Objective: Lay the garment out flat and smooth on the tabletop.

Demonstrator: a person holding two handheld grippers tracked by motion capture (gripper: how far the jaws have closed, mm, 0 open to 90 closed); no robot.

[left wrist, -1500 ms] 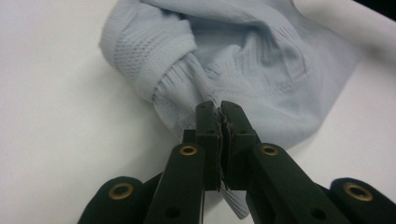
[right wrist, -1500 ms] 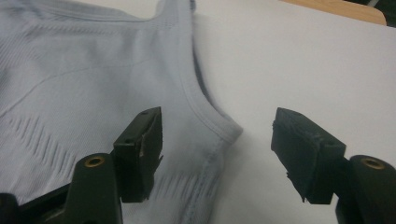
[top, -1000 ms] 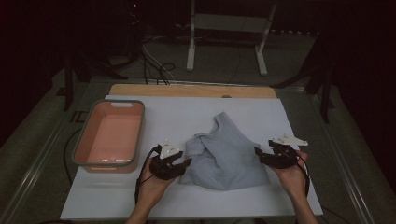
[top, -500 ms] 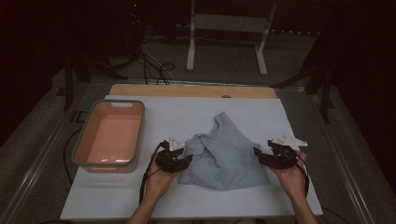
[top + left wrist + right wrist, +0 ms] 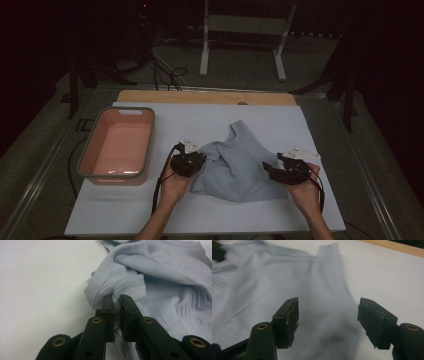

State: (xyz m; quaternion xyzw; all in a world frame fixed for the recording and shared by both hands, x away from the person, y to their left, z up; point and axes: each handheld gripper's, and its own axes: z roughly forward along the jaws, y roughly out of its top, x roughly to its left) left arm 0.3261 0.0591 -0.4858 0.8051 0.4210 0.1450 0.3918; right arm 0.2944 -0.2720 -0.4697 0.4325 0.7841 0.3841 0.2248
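Since the earlier frame the left gripper (image 5: pixel 116 302) has slid in and its jaws have just been closing, now pinching the ribbed edge of the light-blue garment (image 5: pixel 242 162) crumpled mid-table, while the right gripper (image 5: pixel 328 312) hovers wide open over the cloth, so grasping its side looks next.

A pink tub (image 5: pixel 118 145) with a grey rim sits near the left edge of the white board (image 5: pixel 200 220), long side running front to back. A wooden strip (image 5: pixel 205 97) lies along the board's far edge. Beyond it, a white metal stand (image 5: pixel 243 40) and loose cables (image 5: pixel 167 70) lie on the floor.
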